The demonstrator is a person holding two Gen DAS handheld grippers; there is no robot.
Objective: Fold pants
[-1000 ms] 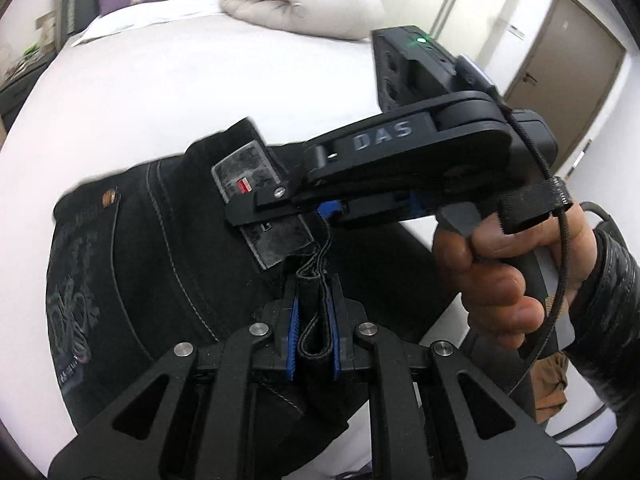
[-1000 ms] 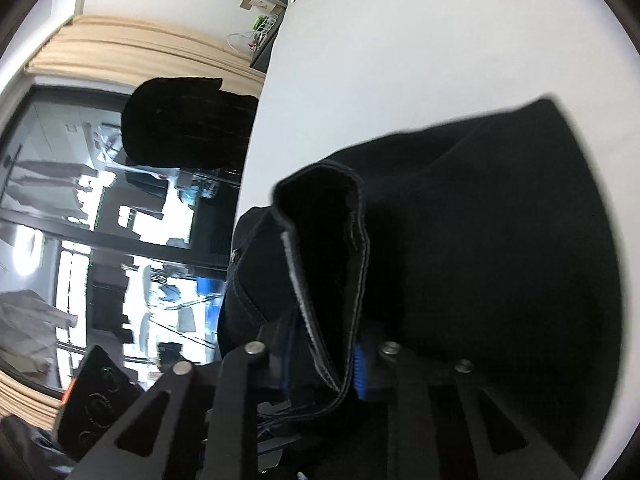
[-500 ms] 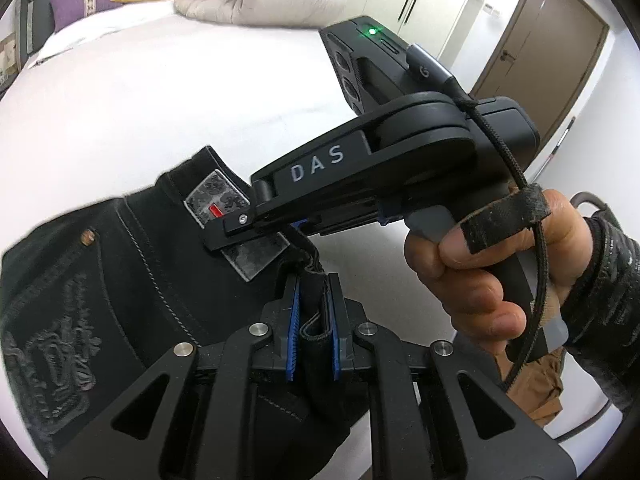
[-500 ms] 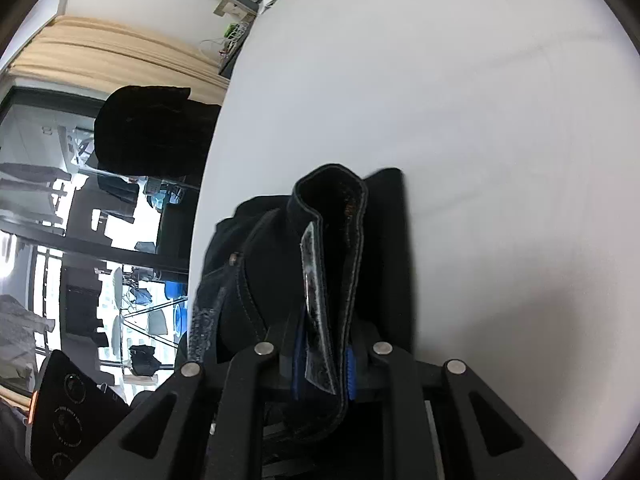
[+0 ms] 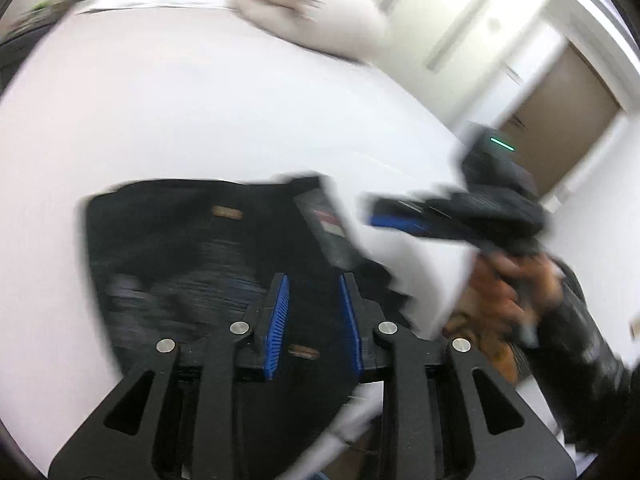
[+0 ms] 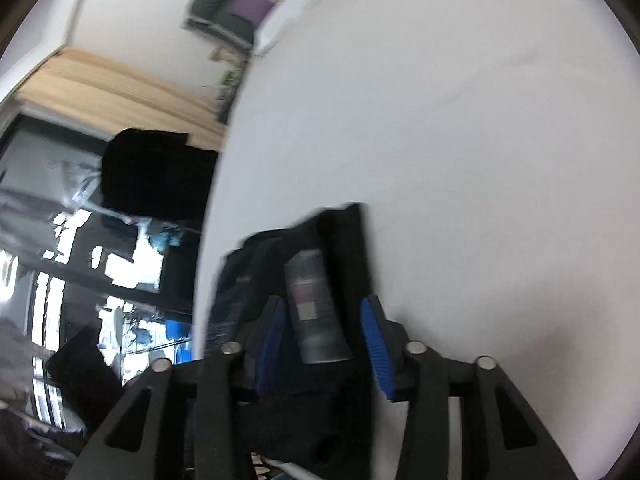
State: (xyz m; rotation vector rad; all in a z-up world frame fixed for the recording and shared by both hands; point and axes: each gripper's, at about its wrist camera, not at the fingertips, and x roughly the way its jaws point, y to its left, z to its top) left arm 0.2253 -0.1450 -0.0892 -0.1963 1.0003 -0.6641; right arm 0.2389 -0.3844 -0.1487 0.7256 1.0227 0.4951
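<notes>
Black pants (image 5: pixel 192 248) lie folded on the white bed (image 5: pixel 200 112), with a grey waist label (image 5: pixel 332 224) at their right edge. My left gripper (image 5: pixel 313 284) hovers just over the near part of the fabric. Its jaws are opening and the blue pads (image 5: pixel 280 320) stand apart, pressing on nothing. In the right wrist view the pants (image 6: pixel 344 240) and their label (image 6: pixel 316 308) lie between the spreading pads (image 6: pixel 374 340) of my right gripper (image 6: pixel 323 302), loose from them. From the left wrist view the right gripper (image 5: pixel 384 216) is to the right of the pants, carried by a hand (image 5: pixel 508 292).
A rolled beige duvet (image 5: pixel 312 12) and cushions sit at the far end of the bed. A brown door (image 5: pixel 560 120) is to the right. A dark chair back (image 6: pixel 148 168) and a window stand beyond the bed's left edge (image 6: pixel 216 200).
Both grippers have let go of the waistband fold and their jaws have spread. The pants now rest on the bed. The right gripper has drawn away to the right of the pants.
</notes>
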